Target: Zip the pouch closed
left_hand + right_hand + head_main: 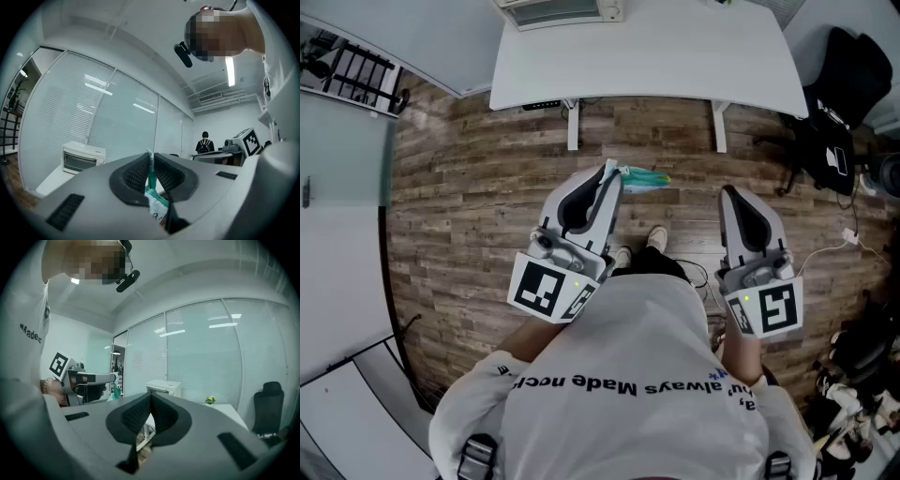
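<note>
- Pouch: teal and white, held in the air above the wooden floor. It sticks out to the right of the left gripper's tip and sits on the near side of the bench.
- Left gripper: its jaws are clamped on a thin teal edge of the pouch. In the left gripper view, the white crumpled part bunches just below the jaws.
- Bench: white, with a small white oven at its far edge.
- Right gripper: it points forward beside the left one, well apart from the pouch. Its jaws are pressed together with nothing between them.
- Black office chair: stands to the right of the bench.
</note>
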`<state>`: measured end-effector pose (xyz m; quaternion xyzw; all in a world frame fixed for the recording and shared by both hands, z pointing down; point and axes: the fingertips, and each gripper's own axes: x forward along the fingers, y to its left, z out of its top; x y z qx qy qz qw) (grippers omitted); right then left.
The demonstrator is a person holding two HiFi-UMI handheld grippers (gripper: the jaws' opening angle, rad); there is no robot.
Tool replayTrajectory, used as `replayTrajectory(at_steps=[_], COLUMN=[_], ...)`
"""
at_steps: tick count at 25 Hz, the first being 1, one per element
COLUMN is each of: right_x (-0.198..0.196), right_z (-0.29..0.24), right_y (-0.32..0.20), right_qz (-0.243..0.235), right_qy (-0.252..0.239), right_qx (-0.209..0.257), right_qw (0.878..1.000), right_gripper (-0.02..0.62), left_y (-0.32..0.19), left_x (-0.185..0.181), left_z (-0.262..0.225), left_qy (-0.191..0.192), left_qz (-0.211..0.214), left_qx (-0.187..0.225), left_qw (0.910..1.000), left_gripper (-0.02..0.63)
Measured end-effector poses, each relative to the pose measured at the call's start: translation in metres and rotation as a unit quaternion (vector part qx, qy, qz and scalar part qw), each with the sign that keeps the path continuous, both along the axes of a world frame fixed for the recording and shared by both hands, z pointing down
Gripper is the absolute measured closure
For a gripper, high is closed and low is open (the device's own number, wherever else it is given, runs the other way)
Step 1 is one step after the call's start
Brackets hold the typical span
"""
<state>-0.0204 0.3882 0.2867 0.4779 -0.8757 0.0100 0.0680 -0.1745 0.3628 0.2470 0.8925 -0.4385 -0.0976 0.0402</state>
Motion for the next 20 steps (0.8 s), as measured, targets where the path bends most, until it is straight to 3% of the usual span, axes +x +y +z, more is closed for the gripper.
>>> replayTrajectory(at_steps=[4, 20], right_x=[0.011, 0.082], right_z=[-0.004, 0.007], right_y=[-0.01, -0.04], right_qz=[0.0, -0.005], right_qy=[-0.021, -0.026], right_qx=[0.005, -0.011], right_qw=[1.0, 1.0], right_gripper=[0.589, 0.589], left_y=[-0.01, -0.047], left_x=[0.01, 0.072], left_z=[0.0, 0.004], left_qy=[-0.001, -0.007], left_qz=[0.0, -0.019], left_qx=[-0.002, -0.003], left_qw=[1.0, 0.9998], left_gripper=[0.557, 0.557])
